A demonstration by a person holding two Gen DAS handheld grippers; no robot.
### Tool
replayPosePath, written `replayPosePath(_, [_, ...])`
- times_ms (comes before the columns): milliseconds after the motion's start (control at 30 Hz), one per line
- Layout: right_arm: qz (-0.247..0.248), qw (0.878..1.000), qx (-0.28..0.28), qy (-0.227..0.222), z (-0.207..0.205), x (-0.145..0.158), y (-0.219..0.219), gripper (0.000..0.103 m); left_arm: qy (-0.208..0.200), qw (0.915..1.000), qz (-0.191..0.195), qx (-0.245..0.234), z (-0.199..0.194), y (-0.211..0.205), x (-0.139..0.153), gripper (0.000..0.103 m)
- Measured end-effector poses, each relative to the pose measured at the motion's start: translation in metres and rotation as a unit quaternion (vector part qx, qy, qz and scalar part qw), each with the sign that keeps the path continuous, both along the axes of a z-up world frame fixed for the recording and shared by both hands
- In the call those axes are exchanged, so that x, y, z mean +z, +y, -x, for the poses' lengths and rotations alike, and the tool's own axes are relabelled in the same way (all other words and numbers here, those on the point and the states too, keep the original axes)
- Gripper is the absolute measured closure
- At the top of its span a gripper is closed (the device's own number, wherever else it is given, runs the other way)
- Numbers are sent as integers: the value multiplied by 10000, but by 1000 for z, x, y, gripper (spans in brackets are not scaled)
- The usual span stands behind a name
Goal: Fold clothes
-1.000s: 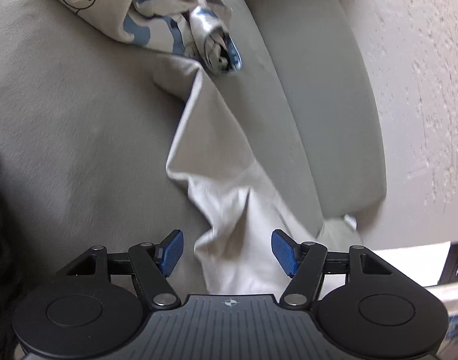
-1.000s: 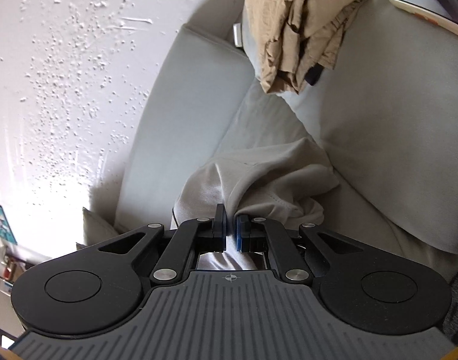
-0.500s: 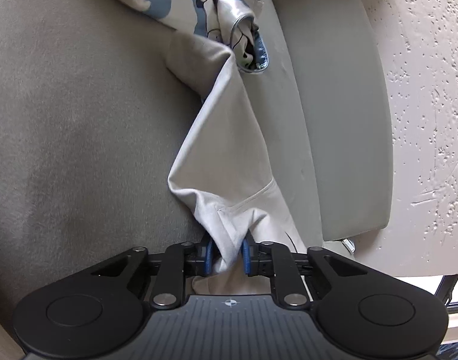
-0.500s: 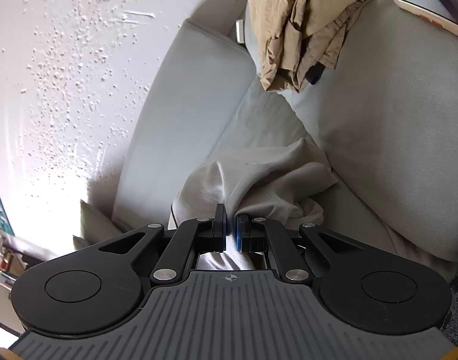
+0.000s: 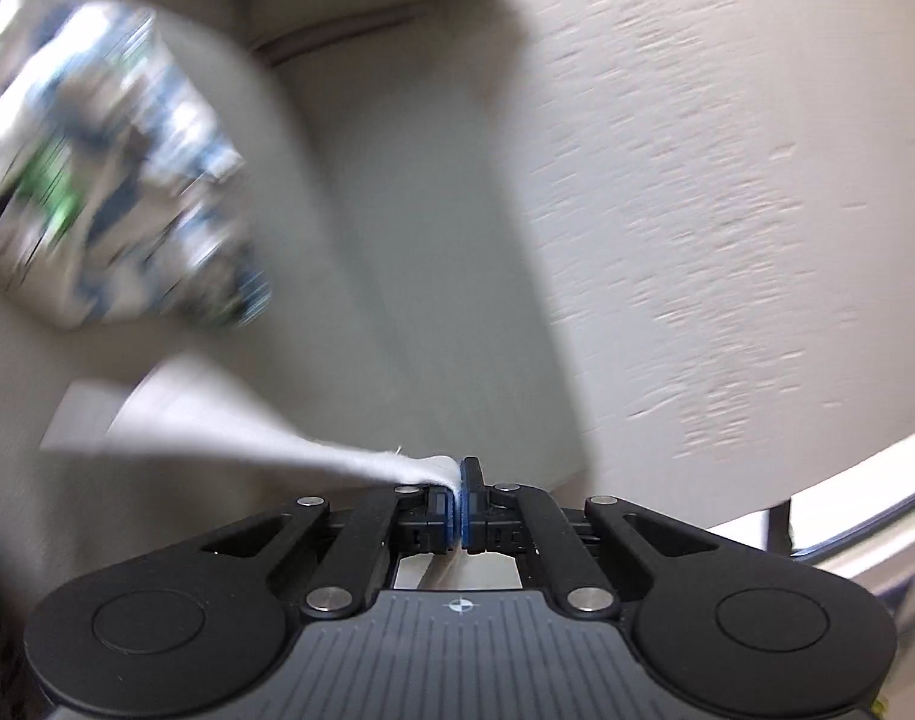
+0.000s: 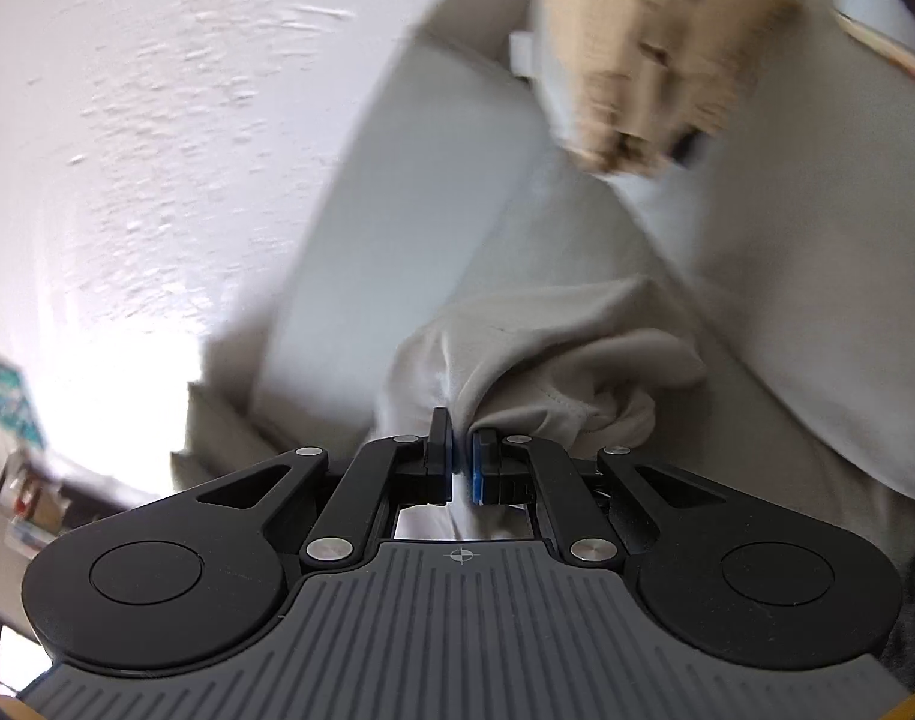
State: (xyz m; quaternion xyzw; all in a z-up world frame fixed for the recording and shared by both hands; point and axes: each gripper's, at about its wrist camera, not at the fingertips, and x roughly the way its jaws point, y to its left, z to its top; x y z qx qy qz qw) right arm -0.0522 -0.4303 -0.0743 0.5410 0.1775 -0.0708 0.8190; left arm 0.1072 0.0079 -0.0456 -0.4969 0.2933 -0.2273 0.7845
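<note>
No readable writing in either view. Left wrist cam, badly blurred: left gripper (image 5: 459, 489) has its jaws clamped on a corner of the pale beige garment (image 5: 229, 426), which stretches away left over the grey sofa (image 5: 397, 240). A blue-patterned cloth (image 5: 103, 180) smears top left; textured wall (image 5: 727, 210) at right.

Right wrist cam: right gripper (image 6: 462, 461) is pinched on the same garment (image 6: 553, 354), bunched on the seat. A tan cloth heap (image 6: 649, 54), only seen here, sits blurred behind. A pale object at top right is cut off.
</note>
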Motion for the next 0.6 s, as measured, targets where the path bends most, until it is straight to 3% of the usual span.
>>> replayPosePath(133, [386,9969,277,-626,3,57,9,98,-864,9957,321,80,18,19,66,103])
replayPosePath(267, [129,9988,441,-167,-2,79,13,97,-1231,9908,561,49,41,25,103,103])
replayPosePath(433, [-648,9936,640,669,-11,40,14,95,-1093,9930,446,-92,53,18,101,103])
replayPosePath(533, [-868,9875,671,1135,-16,-3,23,93,-658,9974,259,-135,49,8,77,103])
replayPosePath(600, [-1009,9821,686,1438,-21,-32,28,85,-378,9991,154,-134,48,4,63,103])
